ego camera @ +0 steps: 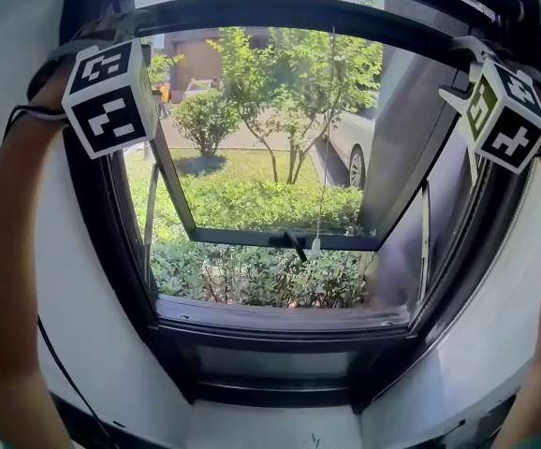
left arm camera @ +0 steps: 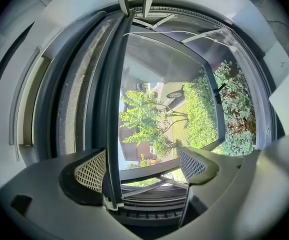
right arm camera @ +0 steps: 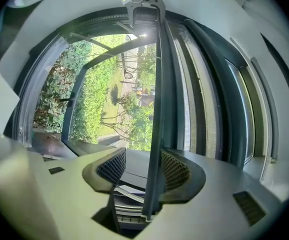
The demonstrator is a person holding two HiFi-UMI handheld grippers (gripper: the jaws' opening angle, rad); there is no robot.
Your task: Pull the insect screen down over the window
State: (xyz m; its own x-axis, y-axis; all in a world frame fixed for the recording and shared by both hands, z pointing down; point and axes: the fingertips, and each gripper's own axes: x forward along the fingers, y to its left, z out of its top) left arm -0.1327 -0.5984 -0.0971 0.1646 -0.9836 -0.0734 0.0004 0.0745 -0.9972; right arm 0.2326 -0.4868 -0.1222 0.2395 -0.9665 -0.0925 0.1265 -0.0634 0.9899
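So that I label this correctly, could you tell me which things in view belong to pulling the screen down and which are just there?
Job: screen bar, between the open jaws of the left gripper and right gripper; hanging pull cord; window frame.
Not involved: open sash, parked car, shrubs.

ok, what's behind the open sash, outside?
Through the sash glass: small trees, a hedge, lawn, part of a parked car. The car's rest is cut off at right; ground under the hedge is covered.
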